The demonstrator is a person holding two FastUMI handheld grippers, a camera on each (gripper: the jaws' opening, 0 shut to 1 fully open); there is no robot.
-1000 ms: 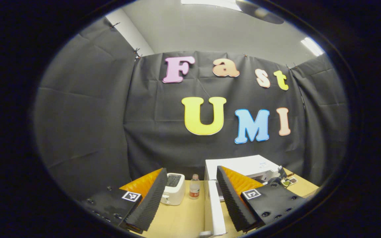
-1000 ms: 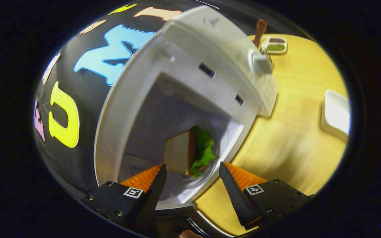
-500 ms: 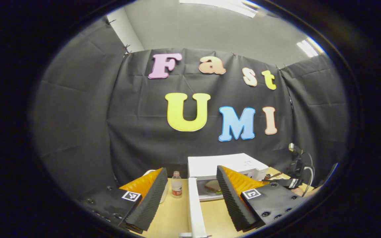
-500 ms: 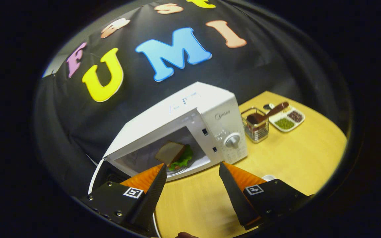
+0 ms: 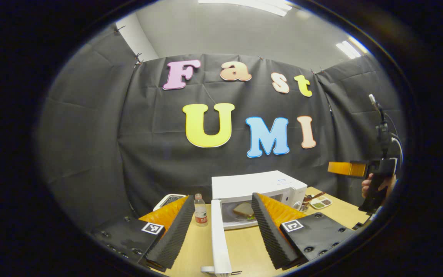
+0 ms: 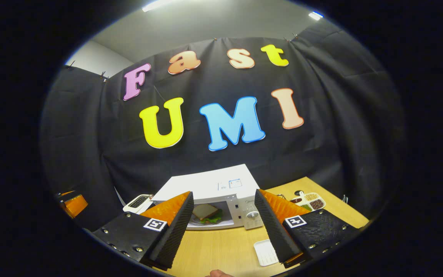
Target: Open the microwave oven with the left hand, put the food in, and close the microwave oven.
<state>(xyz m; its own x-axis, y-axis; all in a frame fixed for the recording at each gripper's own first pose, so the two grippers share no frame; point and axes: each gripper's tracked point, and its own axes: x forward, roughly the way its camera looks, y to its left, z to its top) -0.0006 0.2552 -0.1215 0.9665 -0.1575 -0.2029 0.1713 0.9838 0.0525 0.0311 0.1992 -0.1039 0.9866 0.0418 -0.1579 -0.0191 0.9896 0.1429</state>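
Note:
The white microwave (image 5: 258, 184) stands at the back of the wooden table, and its door (image 5: 218, 238) is swung wide open towards me, seen edge-on. A sandwich (image 5: 243, 209) with lettuce lies on the glass plate inside. My left gripper (image 5: 222, 196) is open and empty, back from the door, which shows between its fingers without touching them. My right gripper (image 6: 223, 192) is open and empty too, raised well back from the microwave (image 6: 214, 184) and sandwich (image 6: 206, 212). In the left gripper view the right gripper (image 5: 338, 168) hangs high at the right, in a hand (image 5: 371, 185).
A toaster (image 5: 169, 200) and a small bottle (image 5: 200, 211) stand left of the microwave. A divided condiment tray (image 6: 308, 200) lies to its right. A small white dish (image 6: 265, 252) sits on the table near my right gripper. Black cloth walls close the booth.
My right gripper has drawn back and up out of the microwave, leaving the sandwich inside. My left gripper has backed away a little; the door has stayed open.

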